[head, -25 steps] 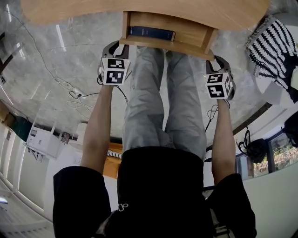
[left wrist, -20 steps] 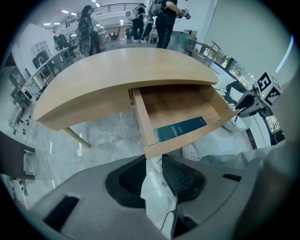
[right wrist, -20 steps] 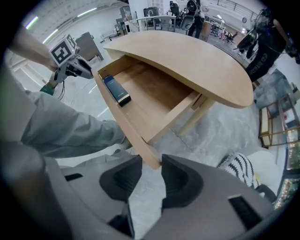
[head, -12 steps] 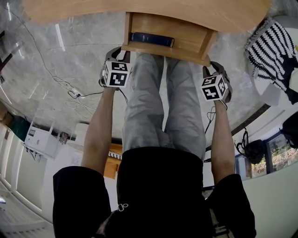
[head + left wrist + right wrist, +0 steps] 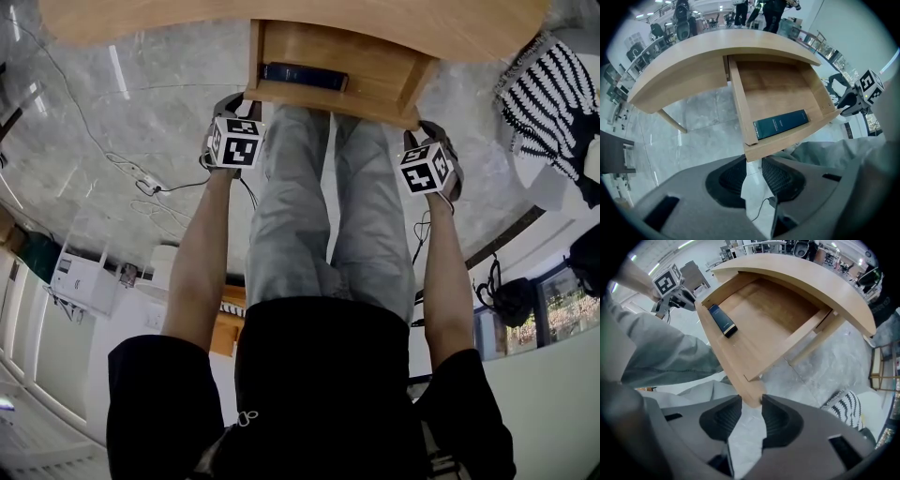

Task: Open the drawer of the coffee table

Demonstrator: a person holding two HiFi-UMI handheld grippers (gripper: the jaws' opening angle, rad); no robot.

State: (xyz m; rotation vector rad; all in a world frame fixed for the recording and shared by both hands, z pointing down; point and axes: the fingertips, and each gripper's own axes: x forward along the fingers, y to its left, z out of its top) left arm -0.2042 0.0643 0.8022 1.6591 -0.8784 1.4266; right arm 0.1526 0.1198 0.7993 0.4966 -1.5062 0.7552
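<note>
Since a second ago I've eased the left gripper [image 5: 752,163] and right gripper [image 5: 751,405] onto the front corners of the drawer [image 5: 375,67], pulled out at 12 o'clock. My worry: such shallow corner purchase slips, or uneven pulling jams it. Both arms reach out, at 11 and 1, grippers pointing down, jaws spread astride the wood.

Book [image 5: 302,76] lies in the drawer [image 5: 375,61], which juts from the coffee table [image 5: 141,19].
</note>
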